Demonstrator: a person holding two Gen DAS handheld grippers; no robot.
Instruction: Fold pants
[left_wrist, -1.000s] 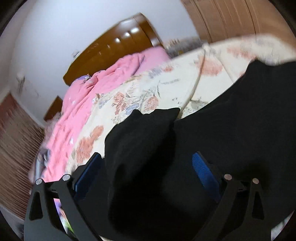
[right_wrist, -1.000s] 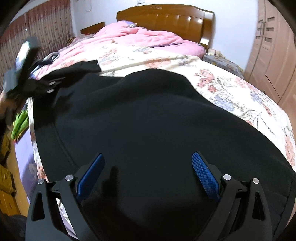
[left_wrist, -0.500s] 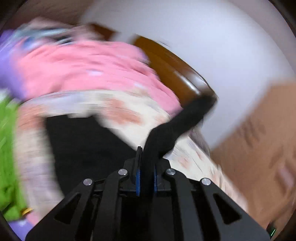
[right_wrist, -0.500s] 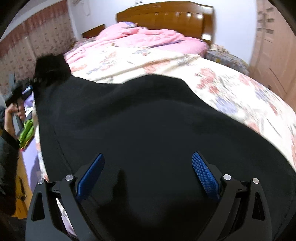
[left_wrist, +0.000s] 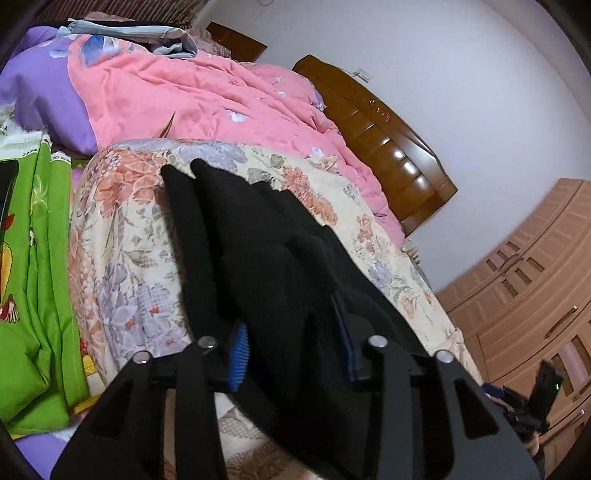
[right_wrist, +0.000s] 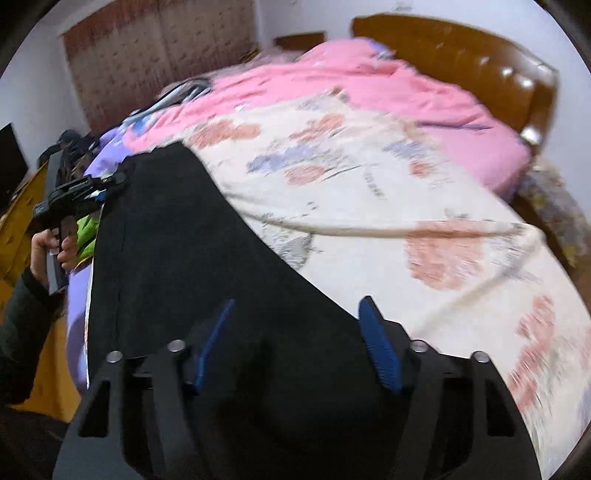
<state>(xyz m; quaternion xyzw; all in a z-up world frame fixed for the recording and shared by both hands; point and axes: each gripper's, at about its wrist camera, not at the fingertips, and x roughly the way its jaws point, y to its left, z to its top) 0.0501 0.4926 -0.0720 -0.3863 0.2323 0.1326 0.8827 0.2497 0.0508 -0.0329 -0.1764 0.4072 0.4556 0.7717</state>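
Note:
Black pants (left_wrist: 258, 251) lie on the floral bedspread (left_wrist: 122, 251). In the left wrist view my left gripper (left_wrist: 291, 339) stands open with a thick bunch of the black cloth lying between its blue pads (left_wrist: 238, 350). In the right wrist view the pants (right_wrist: 177, 251) stretch from my right gripper (right_wrist: 295, 339) toward the left gripper (right_wrist: 74, 195), held in a hand at the far left edge of the cloth. My right gripper is open over the near end of the pants, and its pads do not press the cloth.
A pink quilt (left_wrist: 192, 92) is heaped toward the wooden headboard (left_wrist: 388, 140). A green bag (left_wrist: 33, 277) and purple bedding (left_wrist: 33, 85) lie at the bed's left side. Wooden wardrobes (left_wrist: 535, 277) stand to the right. A curtain (right_wrist: 147, 55) hangs behind.
My left gripper was shut on a fold of the pants half a second ago and now stands open around it. My right gripper has narrowed and shifted sideways along the pants.

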